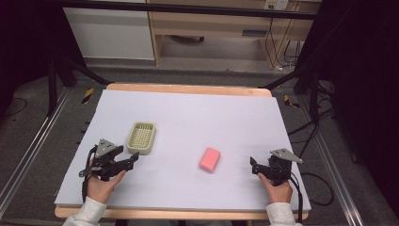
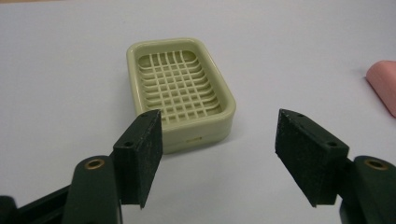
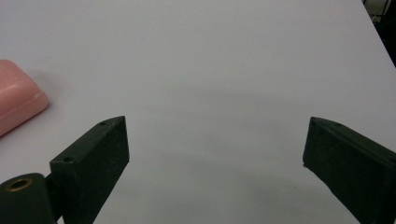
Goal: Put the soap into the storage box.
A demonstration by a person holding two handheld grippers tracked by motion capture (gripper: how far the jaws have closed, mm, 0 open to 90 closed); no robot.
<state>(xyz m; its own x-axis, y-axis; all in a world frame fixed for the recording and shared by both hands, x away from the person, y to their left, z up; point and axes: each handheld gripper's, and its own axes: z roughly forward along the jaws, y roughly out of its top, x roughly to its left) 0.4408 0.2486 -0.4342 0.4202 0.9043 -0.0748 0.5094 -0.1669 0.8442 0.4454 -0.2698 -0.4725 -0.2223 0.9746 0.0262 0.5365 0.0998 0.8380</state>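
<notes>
A pale green soap dish (image 1: 141,137) with a slotted grid floor lies on the left part of the lavender table mat (image 1: 188,113). A pink bar of soap (image 1: 210,159) rests flat near the middle. My left gripper (image 1: 133,159) sits just in front of the dish's near end. In the left gripper view the dish (image 2: 180,91) lies just beyond my left gripper (image 2: 218,128), whose jaws stand open with nothing between them, and the soap (image 2: 384,86) peeks in at the right edge. My right gripper (image 1: 254,165) rests open to the right of the soap. The right gripper view has my right gripper (image 3: 215,135) over bare mat, with the soap (image 3: 16,102) at far left.
The mat covers a wooden table (image 1: 188,88) whose edge shows at the back. Beyond it are a grey floor, black stand legs (image 1: 70,70) and cables (image 1: 310,136). Both hands rest near the table's front edge.
</notes>
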